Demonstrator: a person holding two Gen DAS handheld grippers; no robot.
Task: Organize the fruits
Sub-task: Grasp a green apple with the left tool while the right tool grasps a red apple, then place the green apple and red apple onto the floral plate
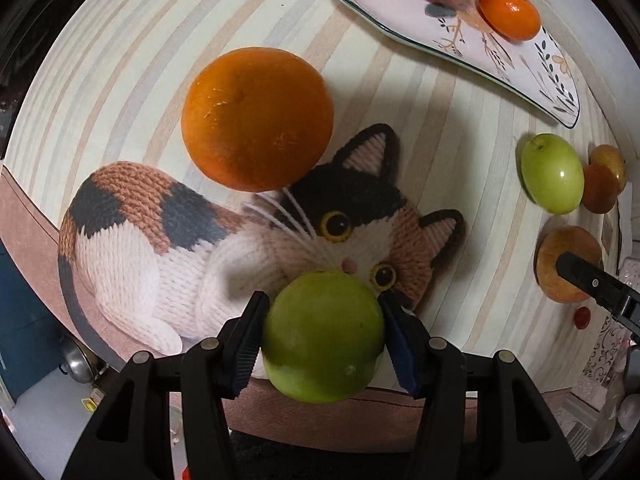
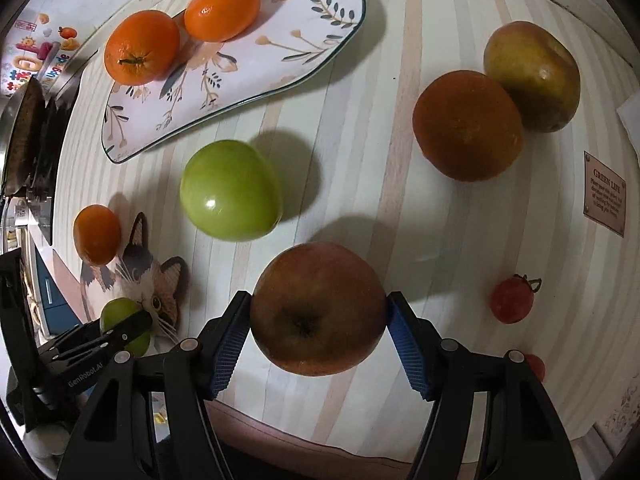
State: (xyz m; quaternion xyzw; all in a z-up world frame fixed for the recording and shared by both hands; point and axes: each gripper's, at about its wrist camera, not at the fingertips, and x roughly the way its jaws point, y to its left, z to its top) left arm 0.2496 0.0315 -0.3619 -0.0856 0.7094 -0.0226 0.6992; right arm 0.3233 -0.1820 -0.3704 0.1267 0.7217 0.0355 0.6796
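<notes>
My left gripper is shut on a green apple over the cat picture on the tablecloth; it also shows in the right wrist view. My right gripper is shut on a red-brown apple, seen from the left wrist view. A floral plate holds two oranges. Loose on the table: a large orange, a second green apple, a dark orange and a yellow-red apple.
Two small red tomatoes lie at the right near my right gripper. A printed label lies at the far right. The table's front edge runs just below both grippers. Kitchen clutter stands off the table's left.
</notes>
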